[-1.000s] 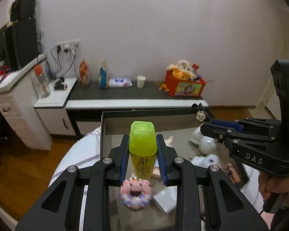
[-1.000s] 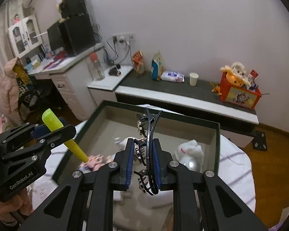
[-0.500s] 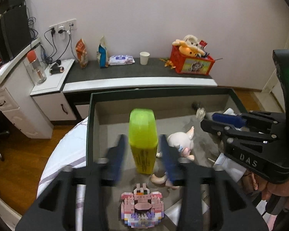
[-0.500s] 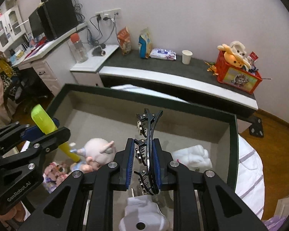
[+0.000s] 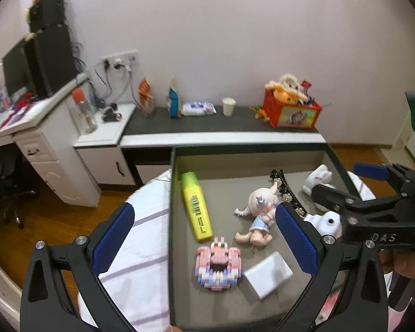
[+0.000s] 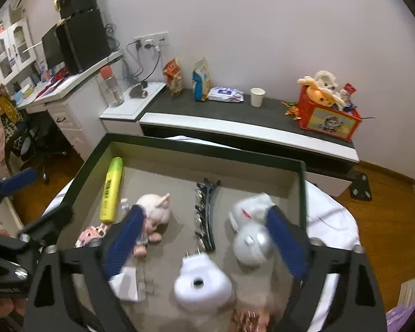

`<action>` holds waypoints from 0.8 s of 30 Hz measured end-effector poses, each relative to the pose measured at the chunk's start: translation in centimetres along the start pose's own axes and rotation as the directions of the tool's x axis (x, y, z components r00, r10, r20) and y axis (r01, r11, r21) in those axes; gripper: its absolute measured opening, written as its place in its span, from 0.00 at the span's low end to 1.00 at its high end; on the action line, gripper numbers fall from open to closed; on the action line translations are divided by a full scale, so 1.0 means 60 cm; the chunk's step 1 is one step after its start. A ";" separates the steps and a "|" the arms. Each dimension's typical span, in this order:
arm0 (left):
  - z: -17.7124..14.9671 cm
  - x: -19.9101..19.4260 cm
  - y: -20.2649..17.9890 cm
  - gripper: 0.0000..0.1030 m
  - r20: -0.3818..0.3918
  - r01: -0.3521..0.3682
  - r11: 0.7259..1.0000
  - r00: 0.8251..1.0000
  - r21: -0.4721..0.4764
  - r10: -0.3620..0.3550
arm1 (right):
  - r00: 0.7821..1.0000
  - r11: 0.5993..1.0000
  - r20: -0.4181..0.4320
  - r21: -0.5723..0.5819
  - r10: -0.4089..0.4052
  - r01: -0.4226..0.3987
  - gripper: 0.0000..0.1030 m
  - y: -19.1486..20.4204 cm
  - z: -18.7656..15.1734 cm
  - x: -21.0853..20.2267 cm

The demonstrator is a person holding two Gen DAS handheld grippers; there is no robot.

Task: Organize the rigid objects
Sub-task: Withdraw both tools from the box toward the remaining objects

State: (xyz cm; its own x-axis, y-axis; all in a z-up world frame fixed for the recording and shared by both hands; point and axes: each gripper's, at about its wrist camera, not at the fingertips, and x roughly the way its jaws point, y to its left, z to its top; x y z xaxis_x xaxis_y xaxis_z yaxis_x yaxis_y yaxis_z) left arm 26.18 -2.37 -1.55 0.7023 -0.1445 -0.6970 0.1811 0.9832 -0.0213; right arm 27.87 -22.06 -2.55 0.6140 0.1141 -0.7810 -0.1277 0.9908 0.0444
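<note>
Yellow highlighter (image 5: 196, 204) lies flat along the tray's (image 5: 171, 221) left wall, the black hair clip (image 6: 204, 215) mid-tray; both tongs (image 5: 204, 238) (image 6: 204, 244) gape empty. Only the left view shows the white card (image 5: 268, 274) lying just right of the pink brick toy (image 5: 218, 265).

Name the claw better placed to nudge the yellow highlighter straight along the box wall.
Left. The left claw hangs open right beside the highlighter; the right claw sits over the hair clip.

Bare floor lay open at the back of the box (image 5: 177, 182) between the highlighter (image 5: 196, 206) along its left wall and the hair clip (image 6: 204, 215), while doll (image 5: 258, 213), brick toy (image 5: 218, 262) and white card (image 5: 268, 274) crowded the front.
</note>
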 end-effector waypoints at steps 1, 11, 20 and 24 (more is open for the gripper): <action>-0.007 -0.019 0.000 1.00 0.013 -0.006 1.000 1.000 -0.004 0.006 | 1.000 1.000 0.010 0.004 0.002 -0.002 1.00 -0.001 -0.005 -0.013; -0.081 -0.180 -0.009 1.00 0.053 -0.006 0.999 0.999 -0.036 0.008 | 0.988 0.996 0.141 0.047 0.067 -0.074 1.00 0.021 -0.105 -0.192; -0.168 -0.281 -0.025 1.00 0.053 0.000 0.999 0.999 -0.054 0.003 | 0.972 0.991 0.214 0.064 0.102 -0.118 1.00 0.044 -0.228 -0.314; -0.212 -0.302 -0.025 1.00 0.023 0.019 0.997 1.000 -0.071 -0.018 | 0.969 0.993 0.232 0.057 0.089 -0.105 1.00 0.058 -0.271 -0.346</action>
State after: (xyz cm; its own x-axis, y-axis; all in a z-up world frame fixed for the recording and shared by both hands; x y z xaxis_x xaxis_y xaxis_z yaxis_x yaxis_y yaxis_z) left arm 4.40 0.17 1.98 0.7148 -0.1643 -0.6798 0.1455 0.9857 -0.0852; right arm 1.99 -22.18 3.69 0.7643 0.2160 -0.6077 -0.1469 0.9758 0.1620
